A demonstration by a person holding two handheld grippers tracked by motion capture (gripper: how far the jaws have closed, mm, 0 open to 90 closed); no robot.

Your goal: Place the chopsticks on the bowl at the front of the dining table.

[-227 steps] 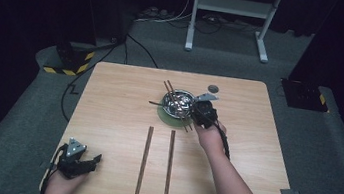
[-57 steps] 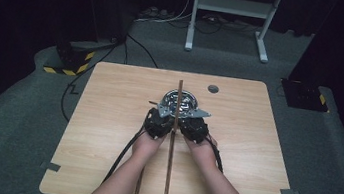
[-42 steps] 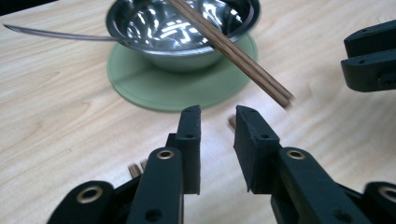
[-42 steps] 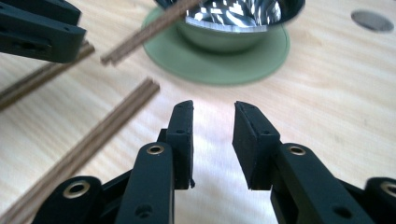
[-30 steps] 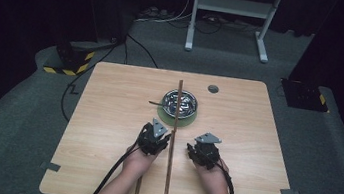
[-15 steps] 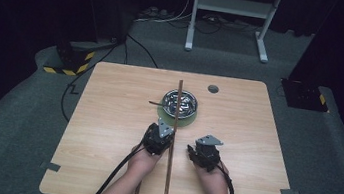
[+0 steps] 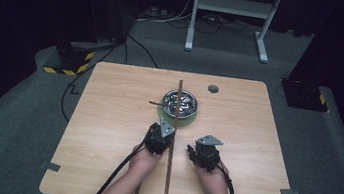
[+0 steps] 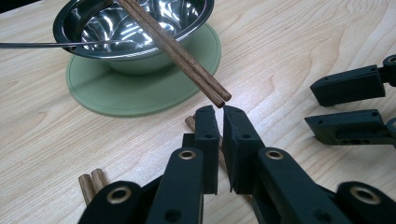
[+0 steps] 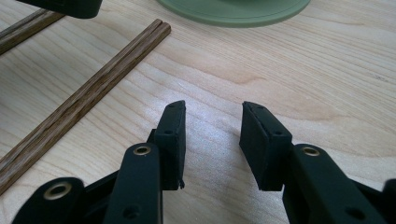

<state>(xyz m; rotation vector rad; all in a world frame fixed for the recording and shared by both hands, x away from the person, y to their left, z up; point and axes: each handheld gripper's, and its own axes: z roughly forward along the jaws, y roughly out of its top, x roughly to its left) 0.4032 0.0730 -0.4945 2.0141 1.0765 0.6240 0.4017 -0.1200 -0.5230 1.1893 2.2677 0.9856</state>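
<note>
A steel bowl (image 7: 180, 103) (image 8: 130, 28) stands on a green mat (image 7: 177, 122) (image 8: 140, 93) (image 9: 233, 11). A pair of brown chopsticks (image 7: 179, 90) (image 8: 177, 51) leans across its rim. In line with it, a second pair (image 7: 168, 177) (image 9: 84, 98) lies flat on the table. My left gripper (image 7: 163, 131) (image 8: 220, 112) sits just left of that line. Its jaws have just been closing and now stand shut, with nothing seen between them. A stick end (image 8: 189, 122) lies under their tips. My right gripper (image 7: 195, 150) (image 9: 212, 109) rests open over bare wood, with nothing between its jaws.
A third pair of chopsticks (image 7: 137, 191) (image 8: 91, 184) lies under the left forearm. A thin metal handle (image 7: 155, 103) (image 8: 37, 45) sticks out of the bowl to the left. A round hole (image 7: 213, 89) sits at the back of the table. Cables trail from both grippers.
Both grippers have drawn back from the bowl toward the person. In the last second the left gripper edged slightly right toward the chopstick line; the right one kept still.
</note>
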